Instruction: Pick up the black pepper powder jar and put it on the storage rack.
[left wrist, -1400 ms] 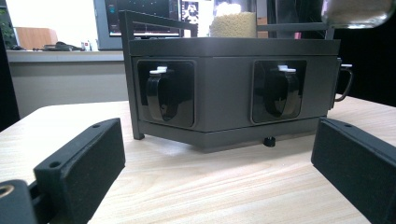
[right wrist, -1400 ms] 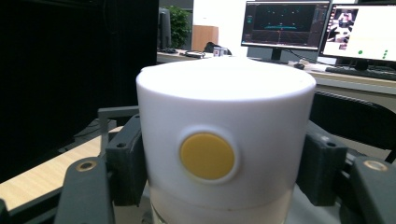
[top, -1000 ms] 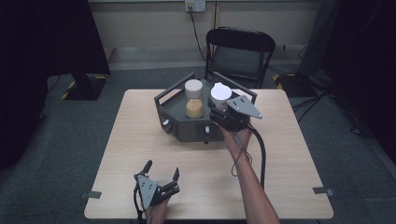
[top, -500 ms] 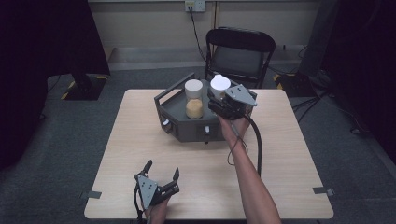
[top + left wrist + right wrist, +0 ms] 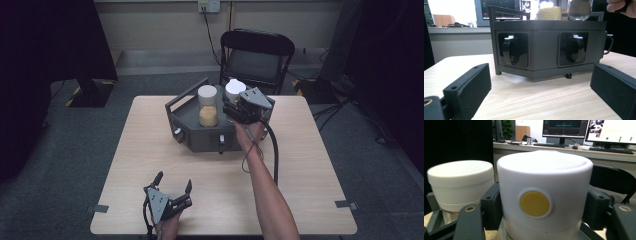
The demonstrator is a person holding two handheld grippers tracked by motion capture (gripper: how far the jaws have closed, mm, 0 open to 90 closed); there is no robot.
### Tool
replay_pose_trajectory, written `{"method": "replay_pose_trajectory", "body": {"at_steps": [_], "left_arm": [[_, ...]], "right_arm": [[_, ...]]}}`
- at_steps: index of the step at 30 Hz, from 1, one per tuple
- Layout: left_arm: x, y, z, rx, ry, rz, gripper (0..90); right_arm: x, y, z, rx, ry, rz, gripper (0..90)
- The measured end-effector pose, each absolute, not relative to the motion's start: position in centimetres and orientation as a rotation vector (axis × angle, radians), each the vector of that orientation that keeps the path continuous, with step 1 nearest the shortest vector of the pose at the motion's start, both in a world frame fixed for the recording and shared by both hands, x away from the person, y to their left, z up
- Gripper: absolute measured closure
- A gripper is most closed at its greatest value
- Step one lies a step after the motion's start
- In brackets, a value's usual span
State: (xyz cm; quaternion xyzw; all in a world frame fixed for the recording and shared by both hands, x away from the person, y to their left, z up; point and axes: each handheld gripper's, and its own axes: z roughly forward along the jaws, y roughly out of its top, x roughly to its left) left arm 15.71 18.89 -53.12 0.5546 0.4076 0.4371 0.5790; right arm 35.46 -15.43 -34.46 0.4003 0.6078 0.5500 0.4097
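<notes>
In the high view we see our right gripper (image 5: 239, 111) stretched out over the dark grey metal rack with upright handles (image 5: 190, 131), which stands at the middle of the pale wooden table (image 5: 310, 165), toward its far side. Its jaws are closed around the white lid of a glass jar with a round yellow dot on the lid's side (image 5: 235, 91), the right-hand one of two jars standing in the rack's top tray. In the right gripper view that white-lidded jar (image 5: 544, 195) sits squarely between the black pads (image 5: 491, 206), which press against both sides of the lid, the yellow dot facing the camera. Just beside it, on the left of that view, stands the second white-lidded glass jar (image 5: 461, 183), close by; we cannot tell whether the two touch. From above, this second jar (image 5: 207, 105) shows pale yellow grain in its lower half. Our left gripper (image 5: 174, 186) rests low at the near edge of the table, well apart from the rack, jaws spread wide with nothing between them. In the left gripper view its two black fingers (image 5: 469, 86) frame the rack's angled front (image 5: 549, 50), where two recessed panels each hold a dark knob with a white top. The grain-filled jar (image 5: 549, 11) and the gripped jar (image 5: 579, 8) rise above the rack's upper edge, with part of our right hand (image 5: 621, 7) at the top right corner. A black folding chair (image 5: 257, 55) stands behind the table's far side.
</notes>
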Motion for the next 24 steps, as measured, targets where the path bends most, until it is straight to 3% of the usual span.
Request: {"method": "replay_pose_trajectory", "body": {"at_steps": [24], "left_arm": [[15.7,18.9,-53.1,1.297,0.953,1.022,2.6]], "right_arm": [[36.0,-15.2,-35.8,1.056,1.559,1.394,30.4]]}}
